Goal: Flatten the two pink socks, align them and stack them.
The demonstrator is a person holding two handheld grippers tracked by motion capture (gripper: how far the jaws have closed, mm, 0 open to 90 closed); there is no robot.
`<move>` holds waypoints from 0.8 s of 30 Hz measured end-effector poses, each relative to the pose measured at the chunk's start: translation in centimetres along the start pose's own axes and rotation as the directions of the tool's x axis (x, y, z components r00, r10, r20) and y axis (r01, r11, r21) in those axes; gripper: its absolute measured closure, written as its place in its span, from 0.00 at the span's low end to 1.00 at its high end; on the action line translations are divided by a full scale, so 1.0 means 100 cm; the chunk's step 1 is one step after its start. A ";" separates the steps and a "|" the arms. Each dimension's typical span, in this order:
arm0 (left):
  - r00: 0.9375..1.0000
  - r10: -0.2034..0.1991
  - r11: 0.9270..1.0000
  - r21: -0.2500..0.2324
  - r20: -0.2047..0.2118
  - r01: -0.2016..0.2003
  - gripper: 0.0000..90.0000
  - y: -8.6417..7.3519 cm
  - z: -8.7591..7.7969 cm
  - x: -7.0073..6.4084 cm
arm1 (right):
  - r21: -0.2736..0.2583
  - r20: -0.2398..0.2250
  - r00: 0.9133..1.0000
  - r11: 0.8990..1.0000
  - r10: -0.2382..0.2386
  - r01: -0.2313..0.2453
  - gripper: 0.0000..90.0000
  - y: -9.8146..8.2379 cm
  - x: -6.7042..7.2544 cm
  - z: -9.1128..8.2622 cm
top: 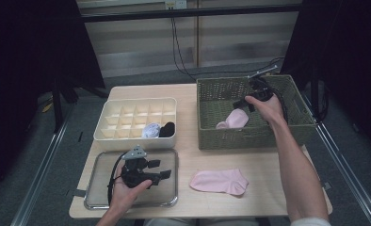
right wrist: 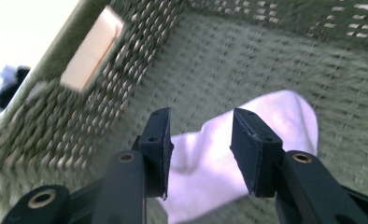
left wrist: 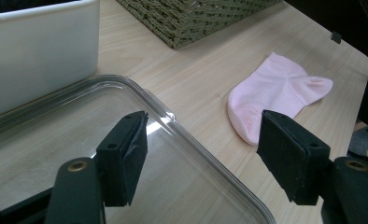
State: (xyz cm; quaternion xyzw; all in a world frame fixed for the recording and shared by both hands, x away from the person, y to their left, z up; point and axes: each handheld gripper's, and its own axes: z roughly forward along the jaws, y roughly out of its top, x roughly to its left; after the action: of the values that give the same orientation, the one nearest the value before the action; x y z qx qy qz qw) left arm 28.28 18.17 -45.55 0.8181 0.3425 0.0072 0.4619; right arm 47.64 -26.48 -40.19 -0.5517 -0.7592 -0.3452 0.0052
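A pink sock (top: 219, 181) (left wrist: 275, 93) lies flat on the table near the front edge. A second pink sock (top: 235, 120) (right wrist: 289, 116) lies on the floor of the green woven basket (top: 249, 136) (right wrist: 266, 56). My right gripper (top: 244, 104) (right wrist: 201, 126) reaches down into the basket just above this sock. Its jaws stand apart, with the sock's middle showing in the gap and no pad pressing on it. My left gripper (top: 161, 169) (left wrist: 203, 121) hovers open over the clear tray (top: 99, 188) (left wrist: 196, 154), holding nothing.
A white divided organizer (top: 136, 106) (left wrist: 37, 56) stands behind the tray. A pale rolled sock (top: 150, 130) and a black one (top: 167, 129) sit in its front compartments. Cables hang down behind the table's far edge.
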 end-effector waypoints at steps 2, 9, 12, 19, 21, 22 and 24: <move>1.000 -0.001 1.000 -0.004 0.003 0.001 0.37 0.000 -0.001 0.001 | 0.024 0.023 1.000 1.000 0.003 -0.003 0.66 0.002 -0.001 0.008; 1.000 0.005 1.000 0.010 0.016 -0.005 0.37 -0.003 0.003 -0.005 | 0.084 0.059 0.997 0.995 0.054 -0.059 0.61 0.007 -0.015 0.030; 1.000 0.011 1.000 0.010 0.029 -0.011 0.37 -0.002 0.004 -0.007 | 0.072 0.075 0.995 0.995 0.063 -0.068 0.62 0.012 -0.021 0.033; 0.999 0.013 1.000 0.019 0.033 -0.014 0.37 -0.004 0.003 -0.007 | 0.097 0.122 0.984 0.985 0.128 -0.140 0.65 0.011 -0.037 0.044; 0.999 0.012 1.000 0.021 0.037 -0.012 0.37 -0.004 0.004 -0.008 | 0.082 0.138 0.982 0.986 0.130 -0.142 0.64 0.011 -0.040 0.046; 0.999 0.014 1.000 0.026 0.041 -0.015 0.37 -0.004 0.005 -0.009 | 0.090 0.175 0.976 0.985 0.128 -0.145 0.63 0.012 -0.041 0.047; 0.999 0.016 0.999 0.031 0.045 -0.018 0.37 -0.004 0.007 -0.010 | 0.091 0.158 0.975 0.981 0.158 -0.174 0.62 0.010 -0.044 0.050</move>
State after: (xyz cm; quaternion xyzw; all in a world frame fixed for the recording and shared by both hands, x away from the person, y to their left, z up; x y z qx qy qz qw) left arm 27.53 17.24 -45.95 0.8281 0.3251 -0.0126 0.4564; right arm 52.09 -27.37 -45.18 -0.6365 -0.7257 -0.2612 0.0058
